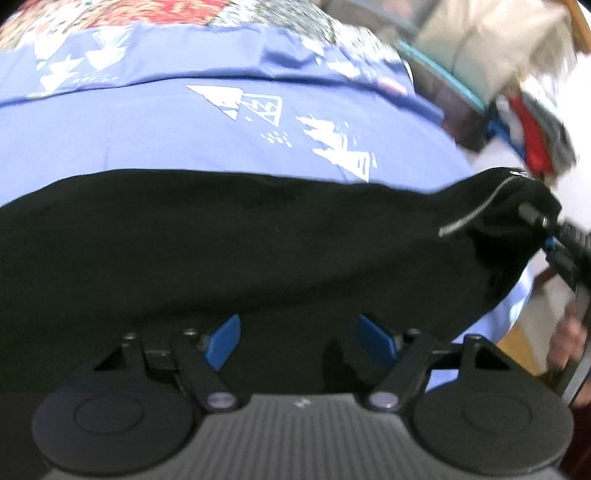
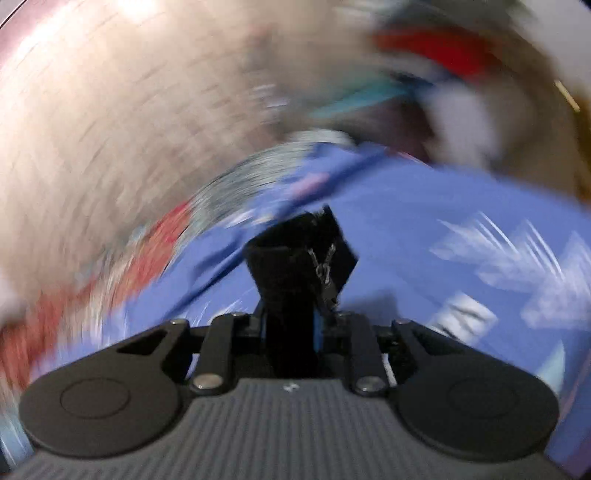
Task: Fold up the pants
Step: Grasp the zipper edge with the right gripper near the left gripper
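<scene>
Black pants (image 1: 258, 251) lie spread across a blue bedsheet (image 1: 184, 133) printed with white triangles. My left gripper (image 1: 299, 339) hovers low over the near part of the pants, jaws wide and its blue pads (image 1: 225, 339) not pinching cloth. My right gripper (image 2: 295, 317) is shut on a bunched end of the pants (image 2: 295, 266), where a metal zipper (image 2: 323, 271) shows. In the left wrist view that gripper (image 1: 543, 225) holds the zipper end (image 1: 476, 210) lifted at the bed's right side. The right wrist view is heavily blurred.
A patterned red and white quilt (image 1: 110, 14) covers the far part of the bed. Past the bed's right edge are a teal-rimmed container (image 1: 443, 85), a pile of red and white clothes (image 1: 532, 136) and a beige bundle (image 1: 491, 40). A person's hand (image 1: 565, 339) shows at lower right.
</scene>
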The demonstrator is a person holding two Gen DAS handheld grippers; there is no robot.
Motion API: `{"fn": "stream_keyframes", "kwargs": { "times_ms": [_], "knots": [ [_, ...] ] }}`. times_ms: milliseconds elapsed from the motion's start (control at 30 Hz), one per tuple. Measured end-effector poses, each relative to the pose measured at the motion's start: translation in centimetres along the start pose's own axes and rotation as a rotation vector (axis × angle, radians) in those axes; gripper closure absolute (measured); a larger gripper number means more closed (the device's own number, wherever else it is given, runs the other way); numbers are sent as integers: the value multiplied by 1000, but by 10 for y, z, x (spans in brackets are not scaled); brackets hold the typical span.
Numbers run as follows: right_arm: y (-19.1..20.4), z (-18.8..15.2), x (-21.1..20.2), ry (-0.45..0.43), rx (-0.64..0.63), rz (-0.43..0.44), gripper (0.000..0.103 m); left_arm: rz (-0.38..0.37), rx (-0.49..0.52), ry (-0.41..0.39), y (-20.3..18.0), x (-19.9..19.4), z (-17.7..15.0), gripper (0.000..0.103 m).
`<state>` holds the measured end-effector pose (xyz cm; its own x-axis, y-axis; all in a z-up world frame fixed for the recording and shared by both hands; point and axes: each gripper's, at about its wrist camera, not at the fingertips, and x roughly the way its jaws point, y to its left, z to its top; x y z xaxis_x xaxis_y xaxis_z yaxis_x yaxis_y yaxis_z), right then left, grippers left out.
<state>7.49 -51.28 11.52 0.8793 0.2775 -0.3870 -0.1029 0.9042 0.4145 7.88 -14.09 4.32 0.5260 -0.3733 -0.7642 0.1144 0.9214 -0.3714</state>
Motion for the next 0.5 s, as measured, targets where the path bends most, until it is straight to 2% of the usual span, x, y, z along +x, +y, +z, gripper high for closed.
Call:
{"fn": "stream_keyframes", "kwargs": {
  "times_ms": [67, 133, 267, 333, 367, 400, 467, 500],
  "knots": [
    [45, -14, 0, 46, -233, 46, 78, -13, -44, -17, 10, -8, -1, 29],
    [85, -42, 6, 102, -449, 80, 78, -24, -80, -28, 18, -13, -1, 29],
    [132, -107, 22, 223, -684, 116, 75, -6, -115, -35, 34, -21, -10, 28],
    [151, -143, 33, 267, -848, 48, 61, -6, -133, -32, 45, -30, -15, 28],
    [156, -158, 32, 248, -936, 7, 61, -6, -137, -36, 50, -37, -18, 28],
    [161, -163, 28, 212, -984, -12, 57, -4, -137, -45, 55, -43, -21, 27],
    [163, -161, 17, 201, -1041, -29, 44, 1, -140, -67, 65, -58, -27, 24],
    [163, -156, 10, 204, -1044, -23, 34, 2, -147, -82, 72, -68, -31, 23]
  ]
}}
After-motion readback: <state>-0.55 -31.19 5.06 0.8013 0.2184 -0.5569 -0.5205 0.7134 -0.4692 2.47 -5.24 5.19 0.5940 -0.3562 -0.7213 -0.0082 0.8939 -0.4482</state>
